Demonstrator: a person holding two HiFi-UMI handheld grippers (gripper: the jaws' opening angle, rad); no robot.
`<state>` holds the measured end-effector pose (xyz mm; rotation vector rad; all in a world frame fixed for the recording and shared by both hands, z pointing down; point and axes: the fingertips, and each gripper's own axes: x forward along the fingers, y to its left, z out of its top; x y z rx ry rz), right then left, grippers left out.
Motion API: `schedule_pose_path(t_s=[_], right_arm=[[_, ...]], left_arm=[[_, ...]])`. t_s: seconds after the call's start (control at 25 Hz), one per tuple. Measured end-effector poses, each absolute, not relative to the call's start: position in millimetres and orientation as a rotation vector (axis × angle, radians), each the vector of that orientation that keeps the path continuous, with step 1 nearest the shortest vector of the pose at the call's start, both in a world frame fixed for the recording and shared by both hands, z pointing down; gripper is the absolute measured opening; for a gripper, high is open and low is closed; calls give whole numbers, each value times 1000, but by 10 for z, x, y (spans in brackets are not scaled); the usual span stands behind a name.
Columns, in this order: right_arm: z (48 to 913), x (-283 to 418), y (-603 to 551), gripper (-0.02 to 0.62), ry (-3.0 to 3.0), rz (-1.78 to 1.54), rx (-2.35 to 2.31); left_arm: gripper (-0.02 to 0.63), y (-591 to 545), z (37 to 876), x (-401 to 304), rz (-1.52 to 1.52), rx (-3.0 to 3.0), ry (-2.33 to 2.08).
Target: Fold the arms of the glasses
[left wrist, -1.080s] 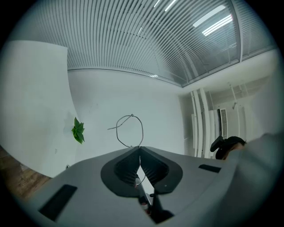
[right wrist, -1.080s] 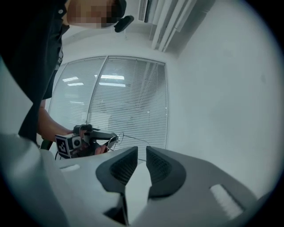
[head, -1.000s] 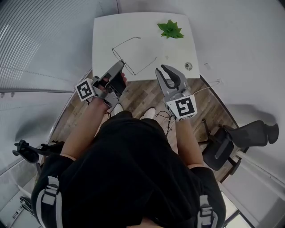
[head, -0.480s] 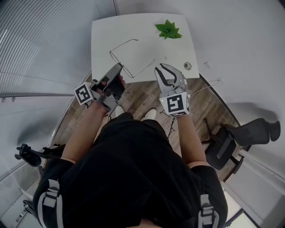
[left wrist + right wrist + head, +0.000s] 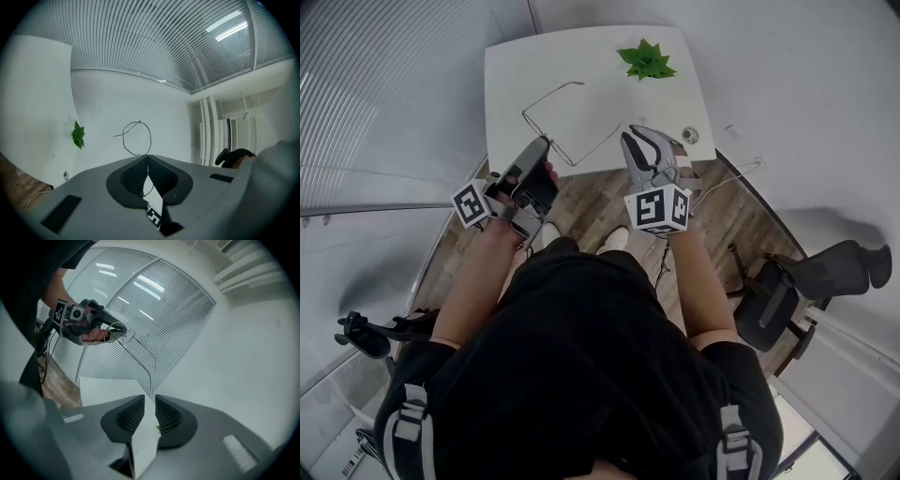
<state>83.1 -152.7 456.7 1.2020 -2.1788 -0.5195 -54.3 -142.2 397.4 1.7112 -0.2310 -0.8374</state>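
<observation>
White table (image 5: 516, 66) stands over wood flooring (image 5: 591, 202), with slatted blinds (image 5: 384, 84) along one side of the room. The glasses (image 5: 574, 161) (image 5: 150, 138), a thin wire pair, hang in the air over the table's near edge rather than lying on it. Their front runs diagonally in the head view. Both arms are unfolded and stretch away from the person and to the right, roughly toward the plant (image 5: 646, 60) (image 5: 78, 135), so the long axis follows those arms.

The left claw (image 5: 546, 141) (image 5: 146, 157) grips the frame front, its jaws pressed together on the wire. One lens ring stands just past its fingertips in the left gripper view, and the wire also shows in the slit between the pads. The right claw (image 5: 633, 131) (image 5: 150, 397) sits at the far end of the nearer arm. In the right gripper view that arm comes down from the left claw and ends just ahead of the gap between the jaws. Those jaws stand a little apart and have just been closing slightly, with nothing between the pads. Whether the arm tip touches them cannot be told.

Farther out, a small round fitting (image 5: 689, 135) is set in the table's near right corner, and a dark office chair (image 5: 797, 291) stands on the person's right.
</observation>
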Motion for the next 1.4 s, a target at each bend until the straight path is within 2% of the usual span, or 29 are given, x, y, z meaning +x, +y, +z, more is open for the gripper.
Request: schedule_pose_path(t_s=[0.76,0.8,1.4], right_arm=[[4578,835,-1555,53,-2100,-583,1192],[4573,839,-1555,37,-2098,-586,1194],[4497,765,-1543,35,-2061,-692,1131]], left_arm=[[11,-1304,3918,-468,-834,1701,-194],[12,-1301,3919,-466,-833,1700,-195],[11,-1131,3946,-335,-768,1703,-136]])
